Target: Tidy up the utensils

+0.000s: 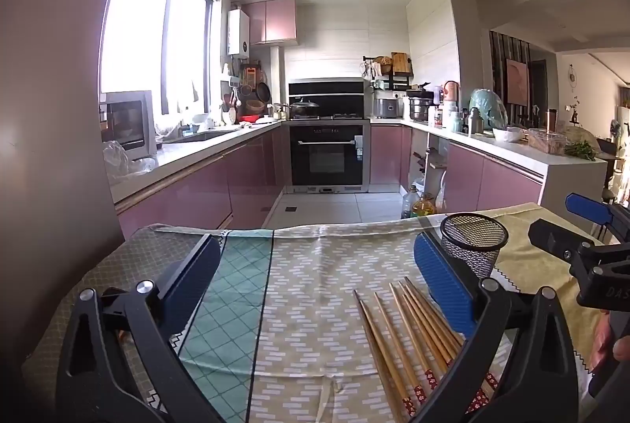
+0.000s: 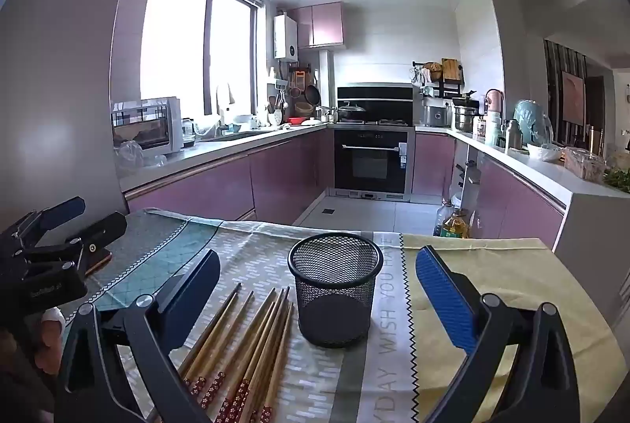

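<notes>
Two grippers hover side by side over a table draped in a patchwork tablecloth (image 2: 472,265), both tipped slightly downward toward the kitchen beyond. The left gripper (image 1: 315,281) has its blue-padded jaws spread wide with nothing between them but cloth; the same tool shows at the left edge of the right wrist view (image 2: 75,226), with fingers of the person's hand (image 2: 49,340) curled on its grip. The right gripper (image 2: 317,289) is equally wide apart and grips nothing; the black mesh cup (image 2: 334,289) stands on the cloth between its two jaws without either pad touching it. In the left wrist view that gripper enters from the right edge (image 1: 567,222), a bit of the hand (image 1: 608,340) showing below it.

Several wooden chopsticks (image 2: 244,344) lie loose on the tablecloth just left of the cup, roughly parallel and slightly fanned, narrow tips pointing away toward the kitchen. Their near ends carry red bands with small pale flowers. From the left wrist view the chopsticks (image 1: 405,336) lie near the gripper's right jaw, which hides some of them.

The mesh cup stands upright, round and open-topped. Its inside looks empty as far as the mesh shows.
</notes>
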A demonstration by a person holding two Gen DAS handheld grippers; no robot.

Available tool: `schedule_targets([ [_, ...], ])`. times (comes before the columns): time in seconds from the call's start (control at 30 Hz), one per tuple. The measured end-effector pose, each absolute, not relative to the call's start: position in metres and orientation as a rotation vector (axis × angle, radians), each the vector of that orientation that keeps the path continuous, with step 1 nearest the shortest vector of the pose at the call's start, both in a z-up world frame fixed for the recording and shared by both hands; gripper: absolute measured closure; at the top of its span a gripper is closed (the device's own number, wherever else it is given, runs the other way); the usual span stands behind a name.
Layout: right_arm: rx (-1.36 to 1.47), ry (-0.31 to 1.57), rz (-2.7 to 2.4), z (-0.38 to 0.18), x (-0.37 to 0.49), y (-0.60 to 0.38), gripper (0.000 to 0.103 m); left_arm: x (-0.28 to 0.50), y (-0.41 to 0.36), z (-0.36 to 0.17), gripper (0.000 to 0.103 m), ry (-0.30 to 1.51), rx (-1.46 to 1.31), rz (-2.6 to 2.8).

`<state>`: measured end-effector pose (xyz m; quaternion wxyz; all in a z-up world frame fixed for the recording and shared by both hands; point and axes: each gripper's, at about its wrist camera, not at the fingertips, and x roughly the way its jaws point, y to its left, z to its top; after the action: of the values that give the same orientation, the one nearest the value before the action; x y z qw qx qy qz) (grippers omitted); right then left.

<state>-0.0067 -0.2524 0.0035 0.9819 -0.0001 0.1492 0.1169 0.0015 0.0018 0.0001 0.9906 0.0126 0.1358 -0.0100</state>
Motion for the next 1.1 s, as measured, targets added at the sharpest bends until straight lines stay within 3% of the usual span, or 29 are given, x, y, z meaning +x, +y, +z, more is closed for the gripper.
schedule_targets([
  [1.1,0.046,0.262,0.221,0.002,-0.012,-0.259,0.007,-0.011,0.000,-0.003,0.006,0.162,0.015,-0.040],
])
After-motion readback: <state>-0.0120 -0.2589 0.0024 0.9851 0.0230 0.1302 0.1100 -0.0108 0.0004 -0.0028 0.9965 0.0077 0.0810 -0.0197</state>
